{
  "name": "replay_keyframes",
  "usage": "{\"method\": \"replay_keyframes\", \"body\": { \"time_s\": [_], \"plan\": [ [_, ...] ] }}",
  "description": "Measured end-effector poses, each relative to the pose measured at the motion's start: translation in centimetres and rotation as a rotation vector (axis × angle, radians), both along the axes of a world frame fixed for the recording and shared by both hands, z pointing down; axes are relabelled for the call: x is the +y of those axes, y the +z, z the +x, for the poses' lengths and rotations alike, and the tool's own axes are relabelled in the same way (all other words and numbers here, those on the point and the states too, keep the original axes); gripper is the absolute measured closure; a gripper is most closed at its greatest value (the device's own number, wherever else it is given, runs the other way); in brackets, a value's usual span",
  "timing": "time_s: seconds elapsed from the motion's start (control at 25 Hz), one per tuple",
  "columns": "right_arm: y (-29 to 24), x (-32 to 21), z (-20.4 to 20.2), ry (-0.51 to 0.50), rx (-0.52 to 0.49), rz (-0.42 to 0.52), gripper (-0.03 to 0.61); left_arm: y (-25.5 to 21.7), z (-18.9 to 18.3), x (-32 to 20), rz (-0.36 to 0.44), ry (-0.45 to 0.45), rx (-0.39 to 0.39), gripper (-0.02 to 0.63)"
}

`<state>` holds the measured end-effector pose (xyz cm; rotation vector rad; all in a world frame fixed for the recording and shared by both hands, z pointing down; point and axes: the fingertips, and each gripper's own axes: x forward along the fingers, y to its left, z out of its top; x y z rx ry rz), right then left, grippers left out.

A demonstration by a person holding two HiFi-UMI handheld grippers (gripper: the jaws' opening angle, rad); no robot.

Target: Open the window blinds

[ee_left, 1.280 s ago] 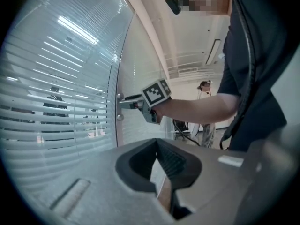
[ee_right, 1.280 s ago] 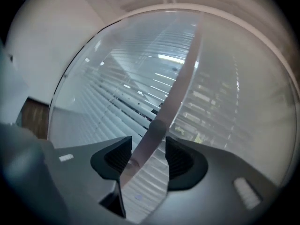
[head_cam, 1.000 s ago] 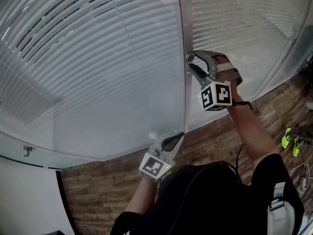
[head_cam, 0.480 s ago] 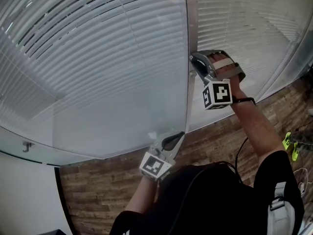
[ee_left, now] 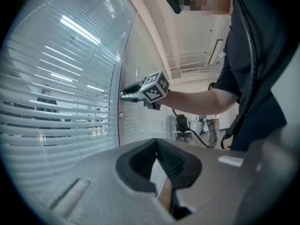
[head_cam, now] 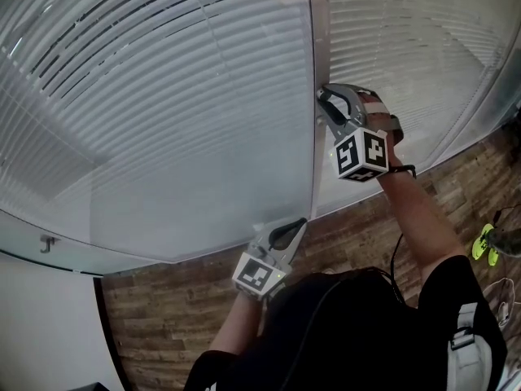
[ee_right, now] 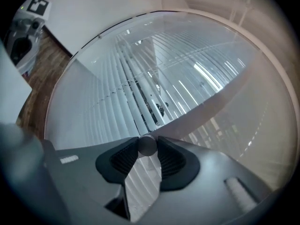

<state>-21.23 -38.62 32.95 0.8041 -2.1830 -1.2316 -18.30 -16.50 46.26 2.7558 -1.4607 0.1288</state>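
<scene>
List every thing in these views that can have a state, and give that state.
right gripper: fingers have just been closing, now shut on the knob.
knob: pinched between those fingers.
left gripper: fingers together, holding nothing.
blinds: lowered, slats tilted with gaps showing through.

No readable text, only square marker patterns on right gripper's cube (head_cam: 359, 155), left gripper's cube (head_cam: 259, 276)
</scene>
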Motion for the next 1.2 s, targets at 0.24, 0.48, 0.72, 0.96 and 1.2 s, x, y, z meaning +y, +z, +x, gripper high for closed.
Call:
{"method": "replay_keyframes", "body": {
  "time_s": [0.24, 0.48, 0.72, 0.96, 1.2],
  "plan": [
    [-1.0, -0.5, 0.6, 0.019, -0.329, -0.248, 0.449, -0.1, -0.1, 0.1, -0.013, -0.002, 0.000, 0.609],
    [-0.4, -1.5, 1.2, 0.032, -0.682, -0.506, 0.449, 0.2, 0.1, -0.1, -0.020, 0.006, 0.004, 0.609],
    [-0.5, -1.5, 1.4, 0.028, -0.795, -0.583, 0.450, 0.2, 0.2, -0.3, -0.019, 0.008, 0.002, 0.609],
    [-0.6, -1.4, 1.3, 0.022, -0.801, -0.597, 0.449, 0.2, 0.3, -0.4, -0.017, 0.013, -0.004, 0.609],
    [-0.4, -1.5, 1.2, 0.022, -0.776, -0.576, 0.449, 0.3, 0.3, -0.2, -0.020, 0.015, -0.005, 0.609]
  ]
}}
